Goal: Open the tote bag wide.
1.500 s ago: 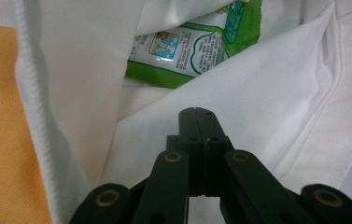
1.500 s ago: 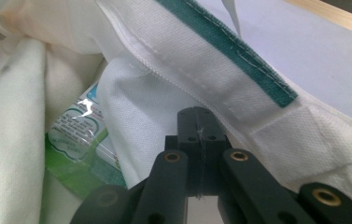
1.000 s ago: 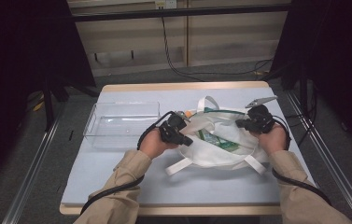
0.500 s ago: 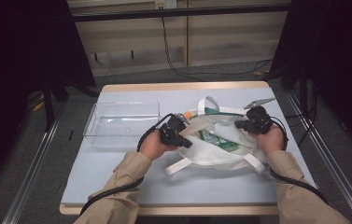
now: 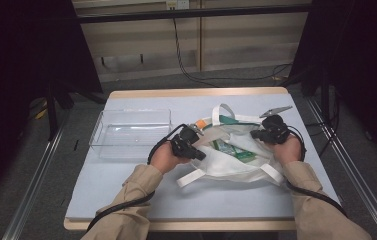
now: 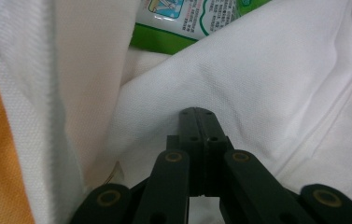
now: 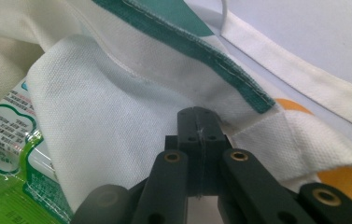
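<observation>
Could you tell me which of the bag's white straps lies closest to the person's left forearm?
The strap sticking out at the bag's lower left corner, flat on the table; the other straps loop at the far side and by the right sleeve.

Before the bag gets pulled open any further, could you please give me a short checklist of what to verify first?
1. Left hand-held gripper shut on the white bag: ok.
2. Right hand-held gripper shut on the bag's rim: ok.
3. Green packet visible inside the opening: ok.
4. Clear tray free to receive things: ok.
5. Whether each grip holds one layer of cloth: cannot tell.
</observation>
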`<move>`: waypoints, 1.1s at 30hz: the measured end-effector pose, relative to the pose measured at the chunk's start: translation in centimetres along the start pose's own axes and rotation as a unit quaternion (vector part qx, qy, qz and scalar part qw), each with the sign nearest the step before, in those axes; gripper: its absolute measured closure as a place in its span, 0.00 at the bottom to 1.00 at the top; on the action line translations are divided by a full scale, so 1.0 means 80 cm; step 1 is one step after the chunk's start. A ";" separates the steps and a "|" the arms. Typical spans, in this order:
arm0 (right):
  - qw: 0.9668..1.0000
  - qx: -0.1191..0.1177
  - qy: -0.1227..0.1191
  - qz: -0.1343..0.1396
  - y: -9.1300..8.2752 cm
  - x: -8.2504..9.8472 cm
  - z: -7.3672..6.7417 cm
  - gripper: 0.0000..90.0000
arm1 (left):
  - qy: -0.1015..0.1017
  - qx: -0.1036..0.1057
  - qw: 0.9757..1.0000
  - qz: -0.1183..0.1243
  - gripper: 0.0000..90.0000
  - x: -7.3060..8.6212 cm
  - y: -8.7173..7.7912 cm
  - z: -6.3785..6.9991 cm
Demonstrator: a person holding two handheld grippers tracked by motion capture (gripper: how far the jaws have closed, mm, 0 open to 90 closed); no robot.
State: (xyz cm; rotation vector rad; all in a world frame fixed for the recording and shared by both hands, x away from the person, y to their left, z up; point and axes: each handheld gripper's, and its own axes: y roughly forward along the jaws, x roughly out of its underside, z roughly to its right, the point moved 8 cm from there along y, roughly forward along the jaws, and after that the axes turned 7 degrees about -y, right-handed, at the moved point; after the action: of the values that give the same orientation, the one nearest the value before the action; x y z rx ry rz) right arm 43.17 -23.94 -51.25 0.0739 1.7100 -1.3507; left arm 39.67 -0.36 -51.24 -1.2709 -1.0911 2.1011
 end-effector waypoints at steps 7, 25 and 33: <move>1.000 -0.002 0.006 -0.003 0.007 0.003 0.002 1.00 | 0.001 -0.004 1.000 0.008 1.00 0.001 0.005 0.001; 1.000 -0.005 0.008 -0.002 0.003 0.003 0.000 0.96 | -0.015 0.010 1.000 0.009 1.00 0.007 0.004 0.003; 1.000 -0.006 -0.002 0.010 -0.012 -0.002 -0.006 0.85 | -0.001 0.019 0.999 0.029 1.00 -0.011 -0.014 0.015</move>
State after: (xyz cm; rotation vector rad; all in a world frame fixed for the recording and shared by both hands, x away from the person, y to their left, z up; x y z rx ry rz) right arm 42.42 -23.83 -50.43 0.0825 1.7099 -1.3252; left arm 39.02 -0.80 -49.60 -1.2978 -1.0205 2.1562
